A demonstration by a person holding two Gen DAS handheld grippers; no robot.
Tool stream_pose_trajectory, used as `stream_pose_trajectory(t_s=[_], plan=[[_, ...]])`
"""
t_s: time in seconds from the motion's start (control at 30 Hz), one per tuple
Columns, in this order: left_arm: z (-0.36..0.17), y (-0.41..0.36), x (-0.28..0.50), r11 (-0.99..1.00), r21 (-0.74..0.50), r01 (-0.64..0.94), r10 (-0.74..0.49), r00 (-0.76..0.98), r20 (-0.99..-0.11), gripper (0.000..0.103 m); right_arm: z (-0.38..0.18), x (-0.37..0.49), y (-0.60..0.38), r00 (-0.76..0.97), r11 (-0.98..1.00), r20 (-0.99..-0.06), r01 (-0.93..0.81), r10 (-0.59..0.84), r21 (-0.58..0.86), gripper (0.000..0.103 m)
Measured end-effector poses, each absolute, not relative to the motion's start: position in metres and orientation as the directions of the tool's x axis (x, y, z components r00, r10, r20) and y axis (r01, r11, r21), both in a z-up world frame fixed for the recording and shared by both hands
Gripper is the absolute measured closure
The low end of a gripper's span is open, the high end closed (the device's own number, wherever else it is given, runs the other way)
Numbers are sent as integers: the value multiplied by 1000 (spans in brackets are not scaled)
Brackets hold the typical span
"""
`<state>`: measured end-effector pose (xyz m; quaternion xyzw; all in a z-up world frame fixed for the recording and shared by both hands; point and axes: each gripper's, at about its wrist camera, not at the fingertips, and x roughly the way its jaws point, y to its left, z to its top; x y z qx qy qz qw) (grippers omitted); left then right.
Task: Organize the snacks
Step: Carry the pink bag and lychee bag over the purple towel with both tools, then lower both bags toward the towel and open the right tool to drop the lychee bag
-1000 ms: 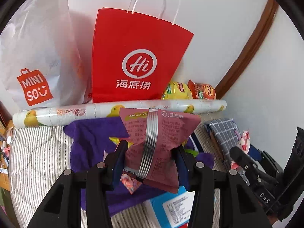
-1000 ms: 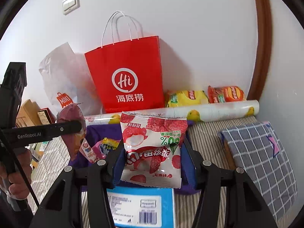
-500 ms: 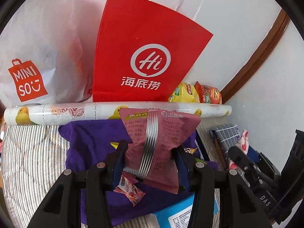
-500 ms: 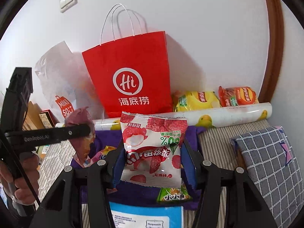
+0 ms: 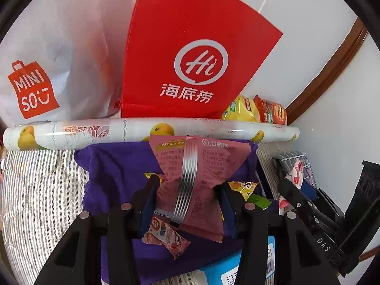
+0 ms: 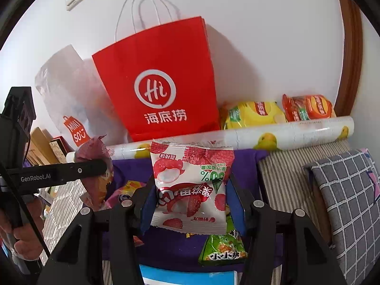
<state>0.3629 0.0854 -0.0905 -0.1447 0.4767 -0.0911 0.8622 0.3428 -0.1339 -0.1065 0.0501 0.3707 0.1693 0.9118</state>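
Left gripper (image 5: pixel 187 190) clamps mauve foil snack packet (image 5: pixel 199 166); right gripper (image 6: pixel 190 197) clamps white lychee-print packet (image 6: pixel 190 185); red paper bag (image 5: pixel 190 54) upright directly ahead, nearer left.

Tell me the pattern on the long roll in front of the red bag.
White with yellow fruit prints on the roll, clearest in the right wrist view.

light: bright, even daylight | shadows: soft, right of red paper bag (image 6: pixel 161 80) on wall (image 6: pixel 261 35) | edges: fisheye bending, black vignette | focus: sharp
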Motion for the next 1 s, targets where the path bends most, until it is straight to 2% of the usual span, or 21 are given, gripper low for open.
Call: stream_pose_trajectory(t_s=[1.0], plan=[[-100, 81, 369, 944, -328, 13, -291, 496, -818, 57, -119, 347, -142, 648, 937, -677, -254, 348, 239, 49]])
